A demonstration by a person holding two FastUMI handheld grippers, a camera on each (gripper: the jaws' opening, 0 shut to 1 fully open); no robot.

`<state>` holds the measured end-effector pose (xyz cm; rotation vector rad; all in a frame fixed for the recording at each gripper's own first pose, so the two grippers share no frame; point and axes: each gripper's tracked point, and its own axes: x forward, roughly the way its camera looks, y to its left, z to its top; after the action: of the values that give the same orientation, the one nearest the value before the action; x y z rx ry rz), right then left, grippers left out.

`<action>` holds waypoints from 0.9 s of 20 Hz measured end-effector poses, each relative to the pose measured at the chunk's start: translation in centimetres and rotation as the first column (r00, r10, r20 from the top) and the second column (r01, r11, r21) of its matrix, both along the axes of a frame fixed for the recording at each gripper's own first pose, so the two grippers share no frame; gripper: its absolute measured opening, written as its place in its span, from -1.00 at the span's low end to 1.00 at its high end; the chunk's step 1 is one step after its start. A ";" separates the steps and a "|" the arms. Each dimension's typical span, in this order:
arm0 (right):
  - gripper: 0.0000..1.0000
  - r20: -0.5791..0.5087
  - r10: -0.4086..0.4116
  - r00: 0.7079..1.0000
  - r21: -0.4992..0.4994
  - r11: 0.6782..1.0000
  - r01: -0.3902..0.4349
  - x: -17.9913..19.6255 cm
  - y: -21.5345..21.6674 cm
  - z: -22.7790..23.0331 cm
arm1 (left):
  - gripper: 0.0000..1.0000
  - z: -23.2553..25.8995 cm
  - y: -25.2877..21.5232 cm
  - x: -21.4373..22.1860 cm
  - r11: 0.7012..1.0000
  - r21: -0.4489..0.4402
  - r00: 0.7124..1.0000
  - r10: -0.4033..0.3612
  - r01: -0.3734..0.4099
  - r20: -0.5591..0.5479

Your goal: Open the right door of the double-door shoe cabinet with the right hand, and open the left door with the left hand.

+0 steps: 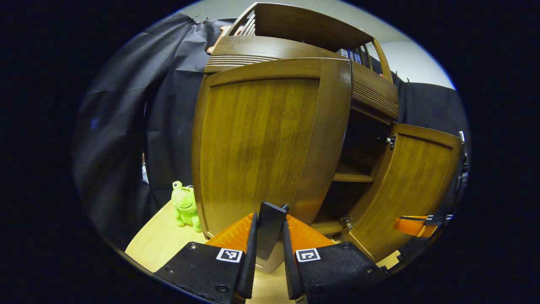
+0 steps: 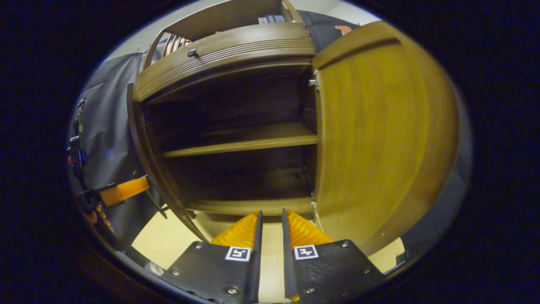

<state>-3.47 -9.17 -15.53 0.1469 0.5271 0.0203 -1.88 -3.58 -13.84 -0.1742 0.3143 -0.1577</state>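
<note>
Left gripper view: your left gripper [image 1: 270, 236] clamps the left door [image 1: 261, 143] edge; green plush frog [image 1: 184, 205] beside cabinet.
Right gripper view: your right gripper [image 2: 270, 236] jaws narrow, empty; right door [image 2: 371, 139] swung open.

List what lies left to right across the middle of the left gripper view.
Black cloth → frog toy → left door → shelf → right door → right gripper.
</note>
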 end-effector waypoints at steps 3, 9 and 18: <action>-0.54 -0.009 0.062 0.998 0.033 0.998 -0.061 1.2 2.4 -0.4 | -0.38 0.2 1.4 -0.9 0.999 -0.047 1.000 0.022 -0.023 -0.015; -0.53 -0.024 0.158 0.987 0.088 0.984 -0.155 3.0 6.5 -1.4 | -0.36 0.5 4.5 -3.1 0.996 -0.002 0.995 0.094 -0.094 -0.017; -0.53 -0.041 0.255 0.966 0.114 0.962 -0.249 3.5 10.2 -2.6 | -0.77 1.4 10.7 -5.5 0.966 0.136 0.975 0.220 -0.219 0.006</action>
<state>0.04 1.00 -18.17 0.1854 0.5982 0.2946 -7.43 7.10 -12.48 -0.0742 0.3115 0.0845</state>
